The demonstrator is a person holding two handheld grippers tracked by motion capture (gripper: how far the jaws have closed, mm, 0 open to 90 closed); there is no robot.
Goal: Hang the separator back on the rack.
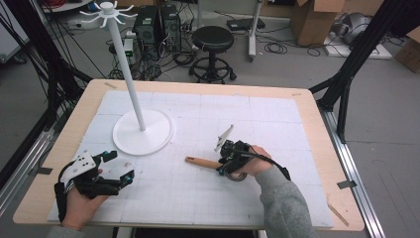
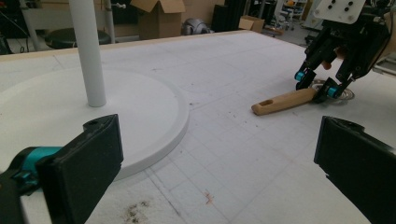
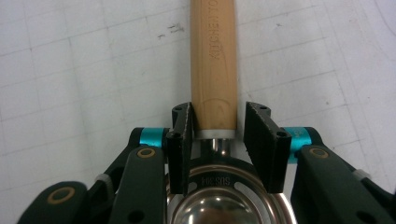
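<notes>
Wooden handle (image 3: pixel 214 65) straight ahead, lengthwise

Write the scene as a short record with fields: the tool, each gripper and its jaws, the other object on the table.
tool: wooden-handled metal strainer, lying flat on the white foam mat
right gripper: jaws on both sides of the handle end near the metal neck; one pad looks to touch, a small gap at the other
left gripper: jaws wide open, nothing between them
other object: white stand with round base and tall pole, upright, apart from the tool
</notes>
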